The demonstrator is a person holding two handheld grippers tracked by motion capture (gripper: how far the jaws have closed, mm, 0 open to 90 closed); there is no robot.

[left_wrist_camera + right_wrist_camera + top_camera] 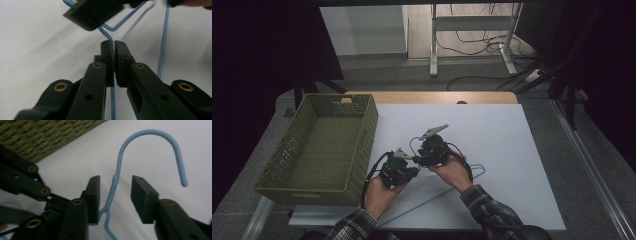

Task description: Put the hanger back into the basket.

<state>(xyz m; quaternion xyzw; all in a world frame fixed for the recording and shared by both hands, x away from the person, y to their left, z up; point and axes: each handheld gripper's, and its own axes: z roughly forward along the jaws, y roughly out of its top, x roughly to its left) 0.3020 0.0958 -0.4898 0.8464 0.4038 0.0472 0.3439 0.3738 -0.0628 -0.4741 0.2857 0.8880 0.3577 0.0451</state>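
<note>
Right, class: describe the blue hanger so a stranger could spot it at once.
Start at the white board on the table, right of the green basket. Between the two grippers lies the hanger: thin light-blue wire with a twisted neck and curved hook, the sole blue thing there.

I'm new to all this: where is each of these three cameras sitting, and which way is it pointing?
High view: fixed above the person's side, looking forward and down on the white table, green basket, both forearms and hands.
Left gripper view: rides the left gripper, looking along its jaws, shut on the blue wire hanger.
Right gripper view: rides the right gripper, looking along its open jaws, which straddle the hanger's twisted neck below its hook.
Shared: all views show the hanger; the high and right gripper views both show the basket.
</note>
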